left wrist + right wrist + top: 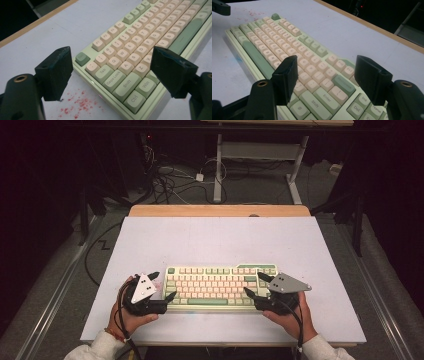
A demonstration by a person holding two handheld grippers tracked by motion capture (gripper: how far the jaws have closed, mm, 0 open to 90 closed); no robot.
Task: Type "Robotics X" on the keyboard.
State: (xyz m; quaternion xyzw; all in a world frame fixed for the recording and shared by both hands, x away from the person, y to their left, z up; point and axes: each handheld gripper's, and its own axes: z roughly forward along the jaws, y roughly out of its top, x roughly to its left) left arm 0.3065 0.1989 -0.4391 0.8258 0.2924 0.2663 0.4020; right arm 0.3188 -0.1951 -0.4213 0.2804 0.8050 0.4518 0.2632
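From high above the near edge, we looked forward and down over the whole table. Our left tool view sat low and close at the keyboard, facing along its left end; our right tool view sat equally near, facing along its right end. All three views shared the keyboard.

Pale tabletop carrying one keyboard
The green-and-cream keyboard lies flat near the tabletop's front edge; red specks dot the surface just beside the keyboard's Ctrl corner; a wooden strip borders the far edge
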